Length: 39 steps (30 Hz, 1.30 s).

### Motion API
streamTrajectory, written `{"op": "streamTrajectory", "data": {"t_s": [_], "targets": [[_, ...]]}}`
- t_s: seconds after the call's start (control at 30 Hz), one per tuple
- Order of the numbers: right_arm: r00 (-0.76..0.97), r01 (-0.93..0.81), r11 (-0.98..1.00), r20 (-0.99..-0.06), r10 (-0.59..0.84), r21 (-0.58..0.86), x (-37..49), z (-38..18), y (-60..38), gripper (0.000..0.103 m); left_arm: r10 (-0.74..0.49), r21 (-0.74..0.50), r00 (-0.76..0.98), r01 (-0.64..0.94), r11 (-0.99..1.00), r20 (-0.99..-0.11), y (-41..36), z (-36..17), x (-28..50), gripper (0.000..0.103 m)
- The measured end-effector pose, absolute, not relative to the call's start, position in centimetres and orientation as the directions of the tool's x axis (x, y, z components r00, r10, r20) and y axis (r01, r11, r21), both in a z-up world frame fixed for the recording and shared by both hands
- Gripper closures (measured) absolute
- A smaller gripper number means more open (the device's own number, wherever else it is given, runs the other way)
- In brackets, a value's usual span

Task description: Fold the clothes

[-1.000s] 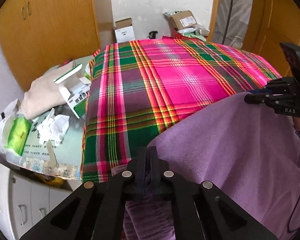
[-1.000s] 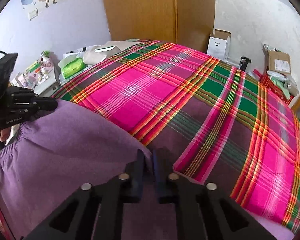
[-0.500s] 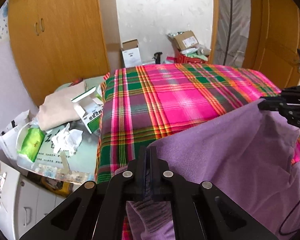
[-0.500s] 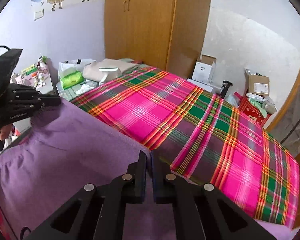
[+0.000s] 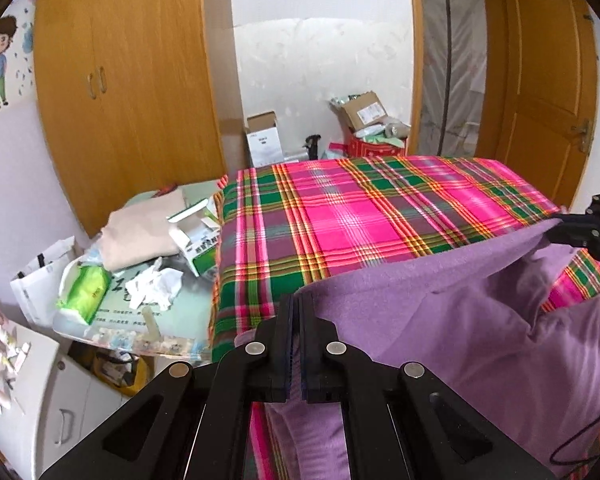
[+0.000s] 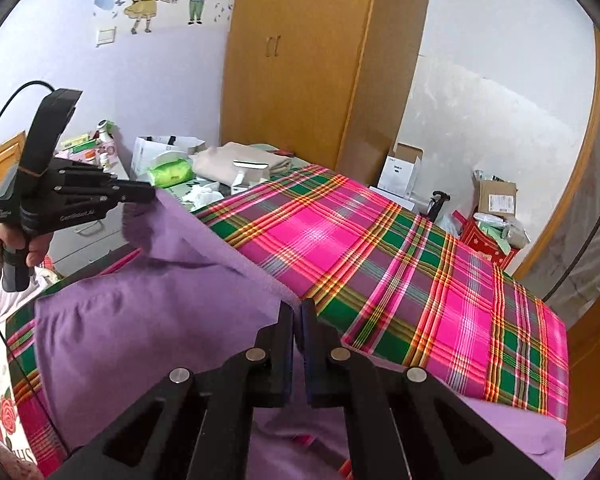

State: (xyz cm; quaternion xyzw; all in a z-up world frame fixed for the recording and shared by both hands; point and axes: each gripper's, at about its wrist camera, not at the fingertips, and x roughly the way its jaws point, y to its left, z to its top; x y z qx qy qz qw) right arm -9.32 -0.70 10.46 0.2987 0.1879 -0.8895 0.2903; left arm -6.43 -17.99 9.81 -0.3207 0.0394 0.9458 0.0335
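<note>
Two handheld grippers hold a purple garment (image 5: 440, 320) up above a bed covered in a pink, green and yellow plaid sheet (image 5: 360, 216). The left gripper (image 5: 298, 308) has its jaws closed on one corner of the cloth's upper edge, with only a thin slit between the pads. The right gripper (image 6: 298, 316) is closed in the same way on the other corner.

In the right wrist view, the left gripper (image 6: 148, 194) appears at the far left, its black fingers pinching the raised purple corner while a hand (image 6: 24, 244) grips the handle below. In the left wrist view, the right gripper (image 5: 568, 226) shows at the right edge, clamped on the opposite corner.

The garment's top edge runs slack between the two grippers, and the cloth below sags in soft folds over the near end of the bed. The far part of the sheet lies flat and uncovered.

Left of the bed, a cluttered side table (image 5: 180, 316) carries a folded beige cloth (image 5: 140, 236), a green packet (image 5: 86, 292), crumpled tissue (image 5: 152, 288) and an open carton (image 5: 196, 240). A wooden wardrobe (image 5: 120, 80) stands behind it. Cardboard boxes (image 5: 360, 110) sit on the floor against the far white wall, with a wooden door (image 5: 548, 92) at the right.
</note>
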Motion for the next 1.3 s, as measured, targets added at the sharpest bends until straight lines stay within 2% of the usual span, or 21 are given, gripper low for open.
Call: {"op": "streamTrajectory", "data": {"t_s": [0.57,0.77,0.83,0.9,0.97,1.03,1.1,1.2,1.3], "targets": [[-0.658,0.618,-0.771,-0.639,-0.399,-0.155,-0.4,10.0,-1.0,0.099,0.038,0.026,-0.819,-0.065,-0.998,-0.572,-18.9,9.4,1.5,0.102],[-0.660,0.612,-0.774,-0.645,-0.385,-0.164,2.5,8.8,-0.8,0.099,0.071,-0.022,-0.811,-0.071,-0.997,-0.581,-19.0,8.4,4.0,0.102],[-0.656,0.611,-0.773,-0.655,-0.375,-0.169,3.0,7.8,-0.8,0.099,0.093,-0.061,-0.801,-0.071,-0.996,-0.592,-19.0,7.8,4.5,0.102],[-0.650,0.606,-0.779,-0.665,-0.368,-0.161,2.9,7.1,-0.8,0.099,0.140,-0.154,-0.782,-0.057,-0.986,-0.607,-19.3,7.0,4.9,0.102],[-0.643,0.600,-0.787,-0.671,-0.368,-0.144,2.9,6.6,-0.7,0.099,0.190,-0.248,-0.763,-0.040,-0.968,-0.618,-19.5,6.2,5.3,0.096],[-0.641,0.597,-0.791,-0.670,-0.373,-0.131,3.0,6.4,-0.6,0.099,0.269,-0.371,-0.731,-0.023,-0.928,-0.627,-19.9,4.9,5.1,0.084],[-0.641,0.596,-0.793,-0.669,-0.376,-0.125,3.0,6.4,-0.4,0.099,0.298,-0.427,-0.709,0.004,-0.904,-0.639,-19.9,3.8,4.9,0.076],[-0.643,0.594,-0.795,-0.666,-0.378,-0.122,3.1,6.4,-0.1,0.099,0.340,-0.512,-0.674,0.067,-0.856,-0.656,-20.2,2.2,4.1,0.075],[-0.638,0.593,-0.799,-0.665,-0.388,-0.104,3.3,6.3,0.2,0.099,0.405,-0.621,-0.658,0.121,-0.775,-0.634,-20.8,0.9,3.3,0.074]]}}
